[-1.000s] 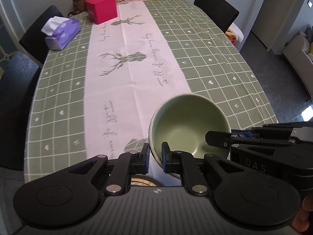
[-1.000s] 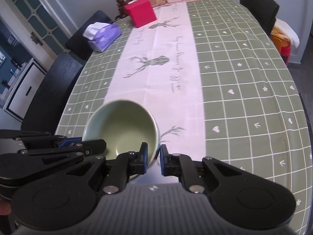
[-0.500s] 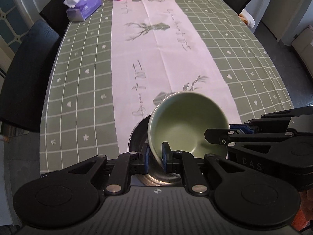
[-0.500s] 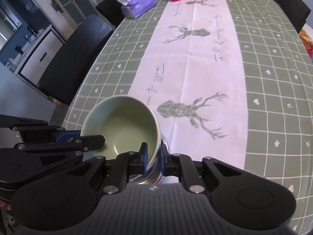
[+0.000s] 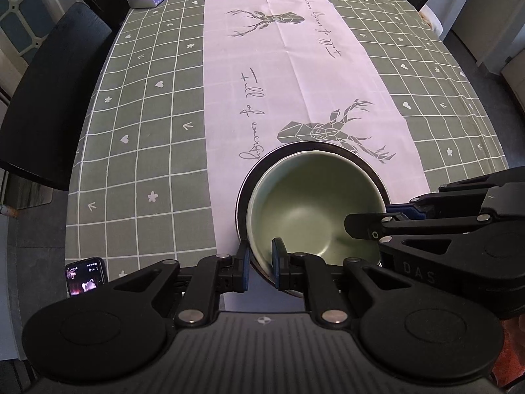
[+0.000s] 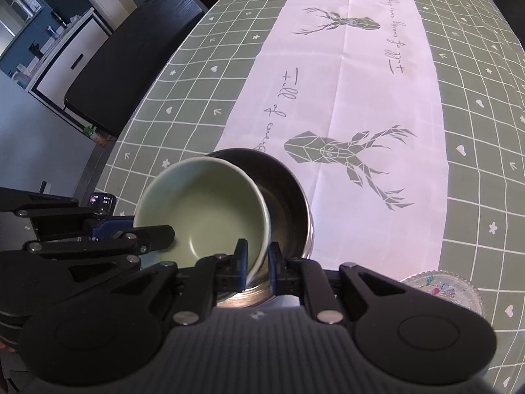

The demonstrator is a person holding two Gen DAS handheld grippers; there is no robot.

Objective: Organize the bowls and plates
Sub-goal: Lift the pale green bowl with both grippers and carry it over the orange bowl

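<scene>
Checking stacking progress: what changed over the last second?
Both grippers carried the green bowl toward the near table edge and down; it now sits over the dark metal bowl, which was barely visible a second ago. The left gripper and right gripper stayed clamped on the green bowl's rim. Tablecloth unchanged.

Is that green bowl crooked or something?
Yes. The green bowl sits tilted and off-centre over the metal bowl, not nested flat. The left gripper and right gripper each pinch its rim.
</scene>
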